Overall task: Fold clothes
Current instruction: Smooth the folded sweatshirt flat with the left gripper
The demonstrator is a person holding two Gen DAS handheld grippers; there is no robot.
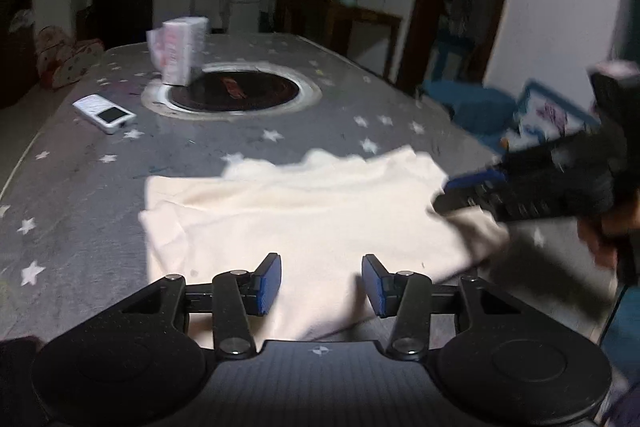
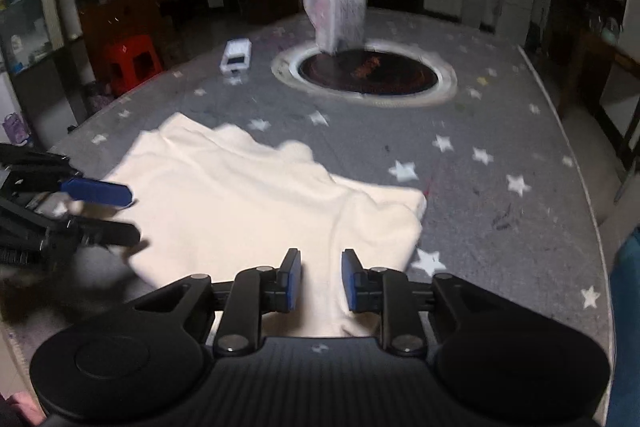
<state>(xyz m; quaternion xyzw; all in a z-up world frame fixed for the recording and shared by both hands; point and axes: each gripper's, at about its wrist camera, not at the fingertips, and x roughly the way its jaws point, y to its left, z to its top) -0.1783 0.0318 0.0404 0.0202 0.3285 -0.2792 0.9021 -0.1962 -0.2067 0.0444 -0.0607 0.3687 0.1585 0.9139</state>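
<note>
We've open table (image 2: 500,131) to the right of the cream cloth (image 2: 240,195) & beyond it. Obstacles farther back: round inset burner (image 2: 368,71), tissue pack (image 2: 340,19) at its rim, white remote (image 2: 236,57) left of it.

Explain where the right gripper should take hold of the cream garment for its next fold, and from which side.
Probably the free corner of the cream garment on its right edge, approached from the right and low along the table. There the cloth ends in a thin layered edge with bare tabletop beside it. The right gripper has open jaws over the near hem, gripping nothing.
</note>
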